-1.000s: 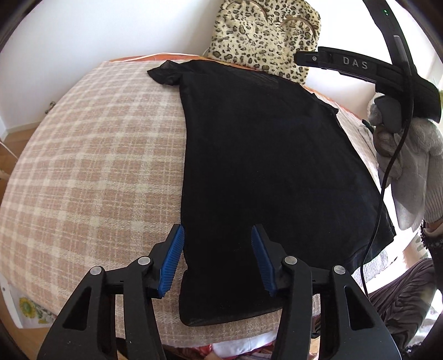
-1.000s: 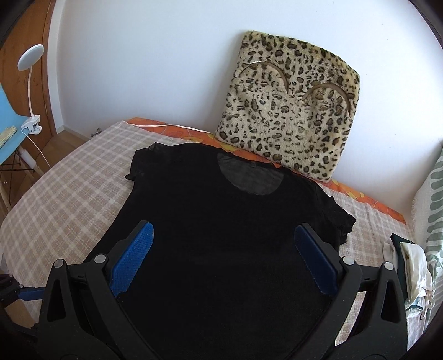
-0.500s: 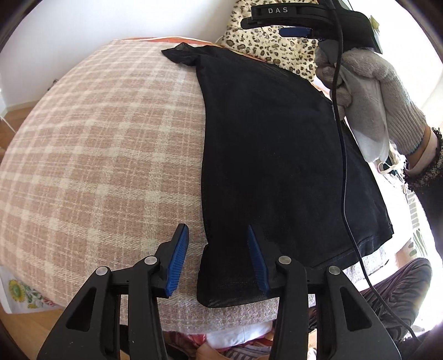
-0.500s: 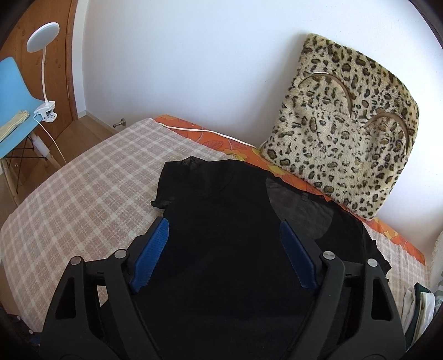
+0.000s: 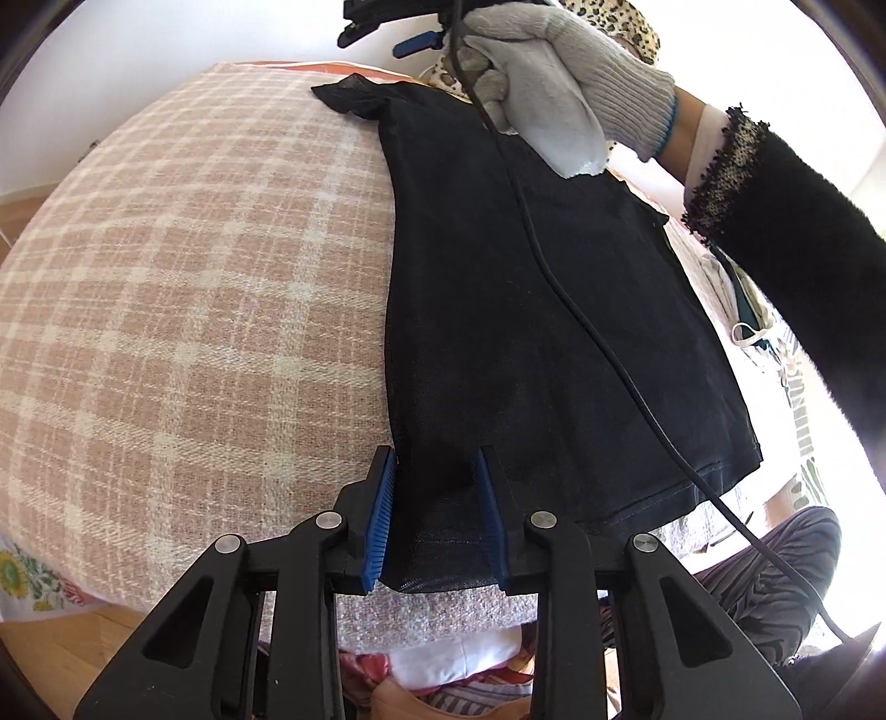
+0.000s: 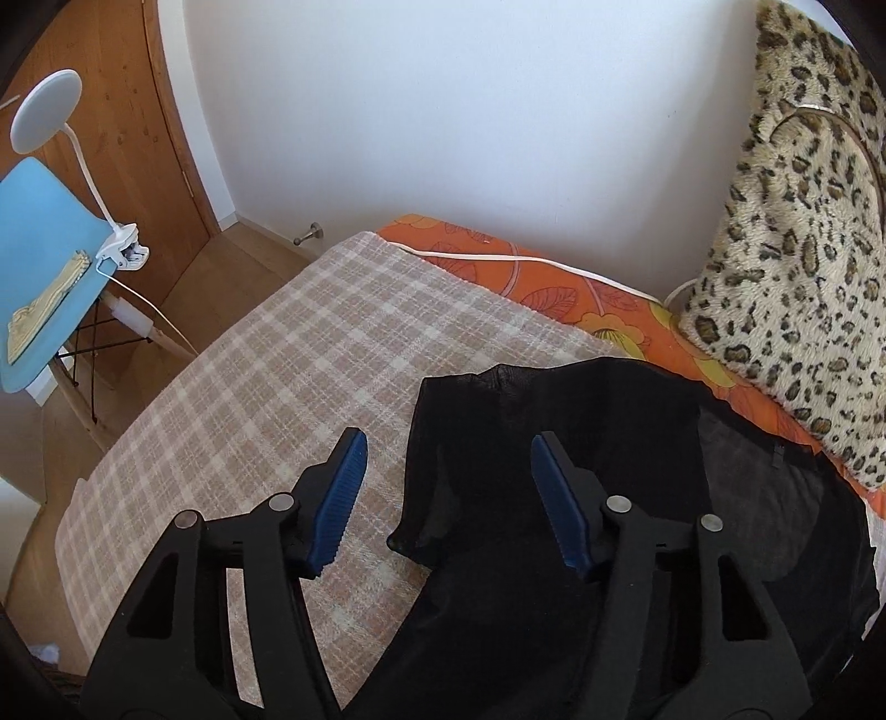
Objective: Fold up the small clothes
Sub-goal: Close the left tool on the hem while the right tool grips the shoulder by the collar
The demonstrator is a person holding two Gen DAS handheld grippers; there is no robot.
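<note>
A black T-shirt (image 5: pixel 526 310) lies flat on the plaid blanket (image 5: pixel 194 304) of a bed. My left gripper (image 5: pixel 437 515) sits at the shirt's near left hem corner. Its jaws are closing, with the corner's fabric between the blue pads (image 5: pixel 379 520) and slightly puckered at the tips. My right gripper (image 6: pixel 448 448) hovers over the shirt's left sleeve (image 6: pixel 443 498) at the far end. Its jaws are closing too, the sleeve edge lying between them untouched. In the left wrist view, a gloved hand (image 5: pixel 554 72) holds the right gripper (image 5: pixel 385 33) at the top.
A leopard-print cushion (image 6: pixel 803 266) leans on the wall behind the shirt's collar. An orange sheet (image 6: pixel 554 288) with a white cable runs along the wall. A blue chair (image 6: pixel 44 238) with a clip lamp stands left of the bed. Loose clothes (image 5: pixel 742 310) lie to the right.
The right gripper swung from above the shirt's middle to the left sleeve, jaws narrowing. The left gripper's jaws narrowed around the hem corner. The gloved hand moved across the left wrist view.
</note>
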